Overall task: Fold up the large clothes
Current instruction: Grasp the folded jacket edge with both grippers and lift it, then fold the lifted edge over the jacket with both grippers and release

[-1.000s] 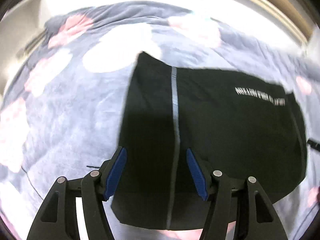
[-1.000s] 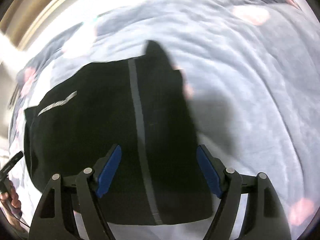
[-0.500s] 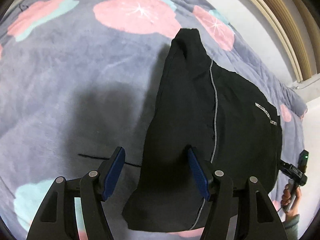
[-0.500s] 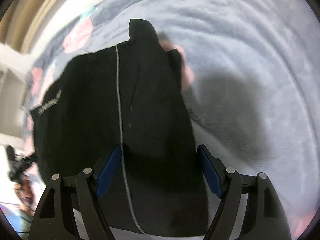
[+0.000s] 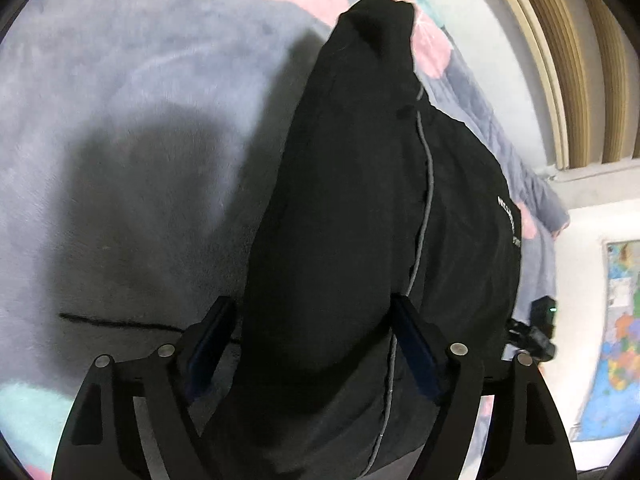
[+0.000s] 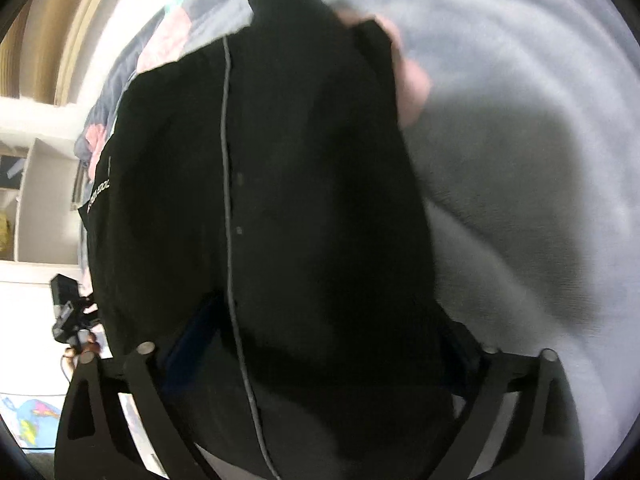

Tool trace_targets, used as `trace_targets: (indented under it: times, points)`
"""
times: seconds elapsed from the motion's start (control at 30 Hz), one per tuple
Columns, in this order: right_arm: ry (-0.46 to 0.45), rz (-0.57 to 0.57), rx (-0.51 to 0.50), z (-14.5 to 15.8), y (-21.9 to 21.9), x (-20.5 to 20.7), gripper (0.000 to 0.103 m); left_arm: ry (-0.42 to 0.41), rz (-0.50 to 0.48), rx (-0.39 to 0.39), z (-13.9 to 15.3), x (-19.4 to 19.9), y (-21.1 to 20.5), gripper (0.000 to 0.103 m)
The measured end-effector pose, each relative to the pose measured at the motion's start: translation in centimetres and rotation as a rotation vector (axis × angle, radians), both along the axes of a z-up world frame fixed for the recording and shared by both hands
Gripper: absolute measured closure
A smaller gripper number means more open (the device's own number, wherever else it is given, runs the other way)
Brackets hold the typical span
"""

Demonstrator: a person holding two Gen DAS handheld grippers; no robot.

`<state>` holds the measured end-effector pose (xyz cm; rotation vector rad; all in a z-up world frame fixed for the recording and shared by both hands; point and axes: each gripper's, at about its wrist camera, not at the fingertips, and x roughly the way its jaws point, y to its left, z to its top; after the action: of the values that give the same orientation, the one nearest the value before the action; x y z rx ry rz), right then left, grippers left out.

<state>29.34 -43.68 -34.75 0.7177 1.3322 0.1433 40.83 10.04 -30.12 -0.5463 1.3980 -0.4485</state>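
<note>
A large black garment (image 5: 360, 208) with a thin grey stripe and small white lettering lies folded on a grey blanket (image 5: 132, 128) with pink and teal blotches. My left gripper (image 5: 312, 344) is open, its jaws wide apart around the garment's near left part. The garment also shows in the right wrist view (image 6: 280, 200), where my right gripper (image 6: 320, 344) is open with its jaws straddling the near right part. The cloth hides the right gripper's blue pads in part.
A wooden frame (image 5: 568, 60) and white wall lie beyond the blanket's far edge. A colourful map (image 5: 616, 340) hangs at the right. A white shelf (image 6: 36, 200) stands at the left in the right wrist view. The other gripper's body and a hand (image 6: 76, 336) show there.
Both grippers have come down and forward over the garment, which now fills the gap between each pair of jaws. Both have stayed open.
</note>
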Motion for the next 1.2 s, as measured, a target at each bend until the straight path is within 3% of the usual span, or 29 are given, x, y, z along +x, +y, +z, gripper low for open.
trace_targets:
  times: [0.3,0.37,0.43,0.47,0.53,0.6,0.67,0.9,1.1,1.2]
  points:
    - [-0.031,0.045,0.038,-1.1,0.6,1.8,0.000,0.033,-0.031,-0.082,-1.0,0.2,-0.6,0.020]
    - [-0.053,0.052,0.027,-1.0,0.7,0.9,0.005,0.055,-0.032,-0.118,-1.5,0.3,-0.9,0.020]
    - [-0.075,0.051,0.016,-0.3,0.9,0.6,0.017,0.061,-0.014,-0.142,-1.8,0.2,-1.4,0.020]
    - [-0.087,0.051,0.007,0.1,0.9,0.3,0.022,0.047,-0.010,-0.137,-2.0,0.4,-1.8,0.026]
    - [-0.114,0.056,-0.017,1.4,1.1,-0.4,0.042,-0.020,-0.030,-0.099,-0.7,-0.3,-2.6,0.043]
    - [-0.140,0.063,-0.038,2.9,1.2,-1.0,0.055,-0.083,-0.050,-0.051,1.1,-1.2,-3.5,0.060]
    - [-0.168,0.069,-0.068,4.6,1.7,-1.6,0.060,-0.122,-0.044,-0.063,2.6,-1.9,-3.8,0.067]
    - [-0.293,0.082,-0.144,11.8,4.4,-5.0,0.066,-0.296,-0.045,-0.152,10.6,-5.7,-4.9,0.071]
    - [-0.359,0.117,-0.214,18.4,7.4,-11.5,0.067,-0.395,-0.080,-0.152,17.6,-11.7,-3.7,0.072]
    - [-0.365,0.134,-0.241,20.4,9.4,-15.8,0.067,-0.418,-0.096,-0.145,19.4,-16.1,-2.3,0.072]
